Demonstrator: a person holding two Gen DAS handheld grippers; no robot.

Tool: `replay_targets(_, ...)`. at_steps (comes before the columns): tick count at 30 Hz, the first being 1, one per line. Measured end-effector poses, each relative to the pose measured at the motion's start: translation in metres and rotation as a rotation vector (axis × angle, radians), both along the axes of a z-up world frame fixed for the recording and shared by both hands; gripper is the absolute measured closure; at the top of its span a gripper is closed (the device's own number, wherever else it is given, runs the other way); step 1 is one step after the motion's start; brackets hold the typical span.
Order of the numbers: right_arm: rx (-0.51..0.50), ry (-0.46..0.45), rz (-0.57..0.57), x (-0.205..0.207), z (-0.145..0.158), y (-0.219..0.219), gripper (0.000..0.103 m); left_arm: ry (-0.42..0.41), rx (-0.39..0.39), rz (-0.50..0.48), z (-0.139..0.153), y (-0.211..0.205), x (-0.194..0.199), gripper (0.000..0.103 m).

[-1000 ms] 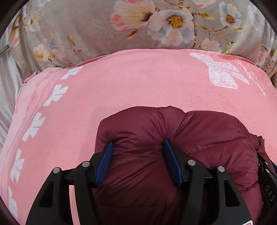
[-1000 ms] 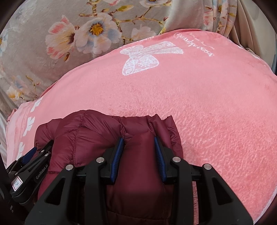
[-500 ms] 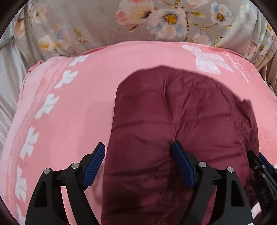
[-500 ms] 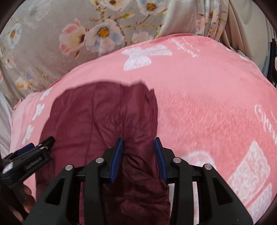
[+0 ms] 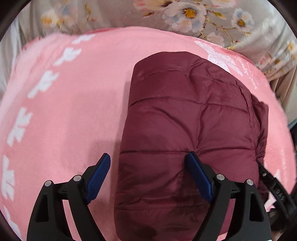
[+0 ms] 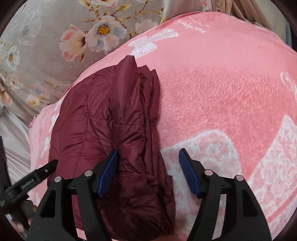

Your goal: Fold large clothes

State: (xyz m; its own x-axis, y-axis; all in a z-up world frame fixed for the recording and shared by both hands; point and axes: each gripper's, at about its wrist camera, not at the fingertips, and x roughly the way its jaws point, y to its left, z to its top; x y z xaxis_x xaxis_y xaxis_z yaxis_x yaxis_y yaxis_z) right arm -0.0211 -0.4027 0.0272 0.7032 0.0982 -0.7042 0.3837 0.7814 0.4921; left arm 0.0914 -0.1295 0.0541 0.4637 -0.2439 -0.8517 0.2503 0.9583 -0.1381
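Jacket (image 5: 185,129) lies folded on the pink blanket (image 5: 74,111); left tool (image 5: 148,174) and right tool (image 6: 148,170) gape, holding nothing.

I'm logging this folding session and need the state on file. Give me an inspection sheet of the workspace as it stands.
Surface: pink blanket with white leaf and bow prints, spread flat.
Job's things: maroon puffer jacket, folded into a compact bundle, lying on the blanket; layered edges show on its right side.
Clutter: nothing seen.
Grippers: left gripper open, jaws wide over the jacket's near left edge; right gripper open, straddling the jacket's near right edge. Neither grips the fabric.
Cables: nothing seen.
Surroundings: grey floral bedding beyond the blanket; pale curtain-like fabric at far right.
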Motion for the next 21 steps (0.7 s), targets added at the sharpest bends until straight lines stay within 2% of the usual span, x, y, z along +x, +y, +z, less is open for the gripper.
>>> replay_targets(6,0.067,-0.027,0.037,-0.002,-0.007,-0.004,0.033,0.139,-0.239,-0.003,-0.020,0.033,0.015,0.019)
replay_targets(9,0.103,-0.036,0.057,0.001,-0.009,-0.007,0.033,0.183,-0.343,-0.009,-0.031,0.038,0.018,0.018)
replay_targets(14,0.183,-0.059,0.107,0.013,-0.013,-0.006,0.036,0.146,-0.364,-0.084,-0.029,0.026,0.013,0.018)
replay_targets(16,0.220,-0.065,0.134,0.018,-0.014,-0.005,0.054,0.128,-0.346,-0.096,-0.025,0.022,0.012,0.021)
replay_targets(17,0.231,-0.070,0.141,0.020,-0.013,-0.004,0.060,0.118,-0.340,-0.101,-0.023,0.022,0.010,0.027)
replay_targets(19,0.202,-0.083,0.145,0.018,-0.006,0.000,0.079,0.079,-0.316,-0.125,-0.012,0.020,0.006,0.040)
replay_targets(21,0.166,-0.105,0.149,0.014,0.006,0.006,0.084,0.025,-0.295,-0.158,0.002,0.019,0.001,0.059)
